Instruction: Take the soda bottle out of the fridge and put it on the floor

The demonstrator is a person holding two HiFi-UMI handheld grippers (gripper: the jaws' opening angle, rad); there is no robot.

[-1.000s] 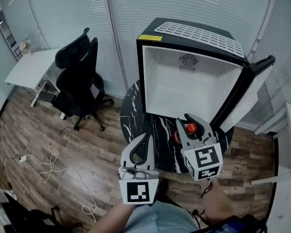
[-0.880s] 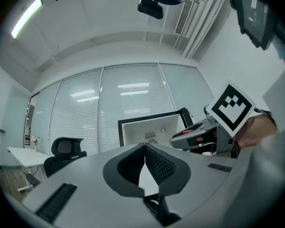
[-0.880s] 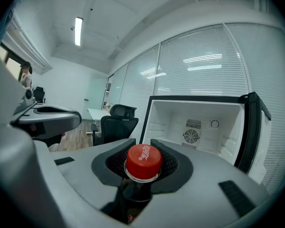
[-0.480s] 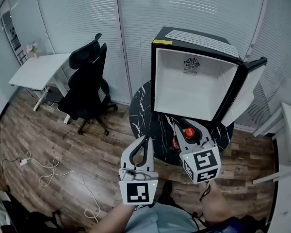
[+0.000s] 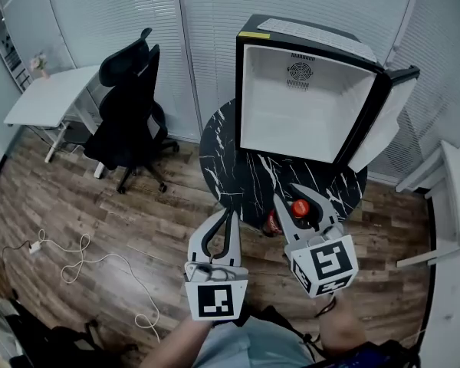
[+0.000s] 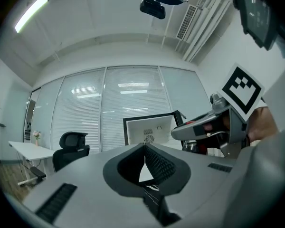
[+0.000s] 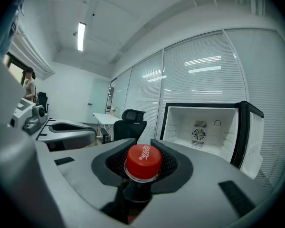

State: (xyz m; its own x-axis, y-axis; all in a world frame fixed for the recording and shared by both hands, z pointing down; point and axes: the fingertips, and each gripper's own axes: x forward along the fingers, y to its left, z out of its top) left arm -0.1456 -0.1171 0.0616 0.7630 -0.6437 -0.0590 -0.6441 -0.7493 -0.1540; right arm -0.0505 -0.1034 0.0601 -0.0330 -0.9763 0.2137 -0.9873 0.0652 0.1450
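A ceiling lamp (image 6: 32, 12) lights evenly; fisheye edges bend and darken

Left gripper (image 5: 228, 218) and right gripper (image 5: 290, 196) are shown grey, each topped by a white cube (image 5: 215, 301) marked with black squares; jaws lined with dark ribbed pads (image 6: 159, 163); a pale shirt (image 5: 253, 348) is worn.

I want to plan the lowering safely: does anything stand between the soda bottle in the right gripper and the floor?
Possibly the round black table: in the head view the soda bottle, held in the right gripper, appears over its front edge. The wooden floor nearer the person looks bare; a white cable lies further left.
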